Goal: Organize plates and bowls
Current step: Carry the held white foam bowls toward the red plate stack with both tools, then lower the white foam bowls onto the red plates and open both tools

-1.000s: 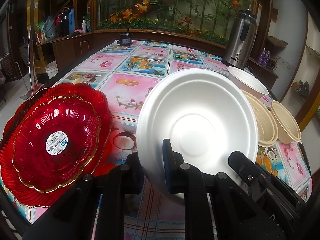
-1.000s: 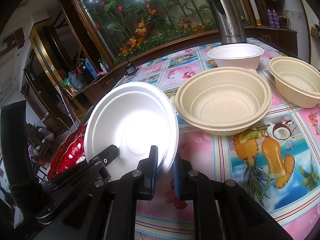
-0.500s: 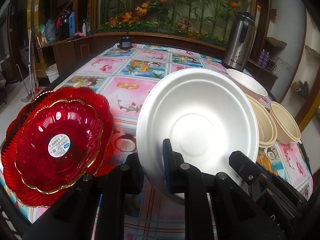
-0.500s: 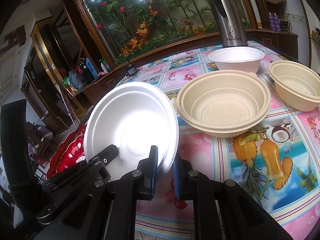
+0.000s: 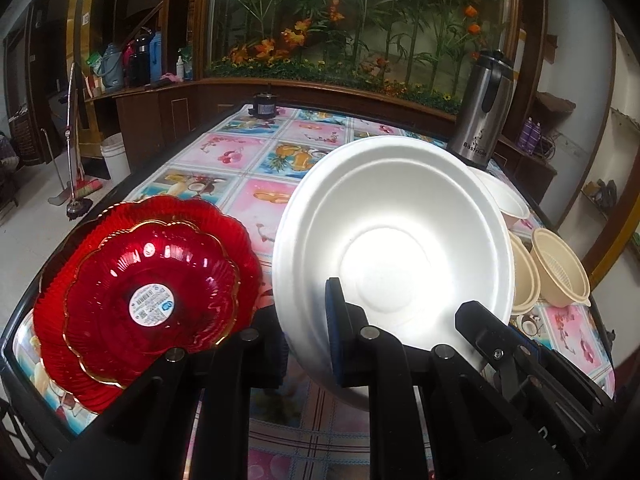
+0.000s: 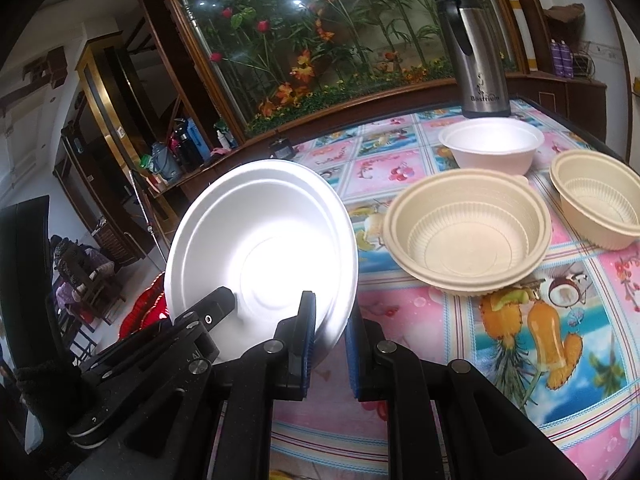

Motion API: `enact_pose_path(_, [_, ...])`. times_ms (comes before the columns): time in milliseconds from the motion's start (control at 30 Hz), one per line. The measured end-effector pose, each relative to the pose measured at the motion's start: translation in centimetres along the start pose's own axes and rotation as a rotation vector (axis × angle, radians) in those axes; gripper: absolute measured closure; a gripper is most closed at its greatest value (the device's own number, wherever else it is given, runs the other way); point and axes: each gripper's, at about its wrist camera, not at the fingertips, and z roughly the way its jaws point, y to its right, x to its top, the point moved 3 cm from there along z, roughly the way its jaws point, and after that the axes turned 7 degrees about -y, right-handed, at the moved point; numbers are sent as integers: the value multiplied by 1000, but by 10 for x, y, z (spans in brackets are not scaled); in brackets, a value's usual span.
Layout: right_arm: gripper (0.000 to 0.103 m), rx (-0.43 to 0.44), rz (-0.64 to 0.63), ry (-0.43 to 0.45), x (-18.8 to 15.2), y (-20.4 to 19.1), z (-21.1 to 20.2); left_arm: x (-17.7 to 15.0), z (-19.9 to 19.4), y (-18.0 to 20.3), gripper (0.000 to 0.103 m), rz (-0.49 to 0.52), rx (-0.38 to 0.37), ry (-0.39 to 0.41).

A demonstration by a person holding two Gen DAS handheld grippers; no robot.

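While both tools clamp its rim, the round white foam plate (image 5: 392,248) tilts, smooth and matte.

Each hand-held gripper (image 5: 308,336) (image 6: 330,344) is matte black plastic, with silver pivot screws and blue-padded fingers (image 6: 308,336).

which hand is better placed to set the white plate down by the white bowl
Right. Both grippers pinch the white plate, but the right gripper is on the side facing the white bowl; the left gripper sits beside the red plates.
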Motion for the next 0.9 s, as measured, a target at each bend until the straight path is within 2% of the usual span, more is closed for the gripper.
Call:
enact_pose_path(300, [90,40,-71,-9,9,-34,5,7,-14,-36,89,-72,30,22])
enact_pose_path(600, [90,111,-186,-51,17,-94,21,13,-28,-90,89,-179,80,35])
enact_pose_path(900, [90,165,-245,-149,14,-130,48,10,-18,-125,88,-252,127,-16])
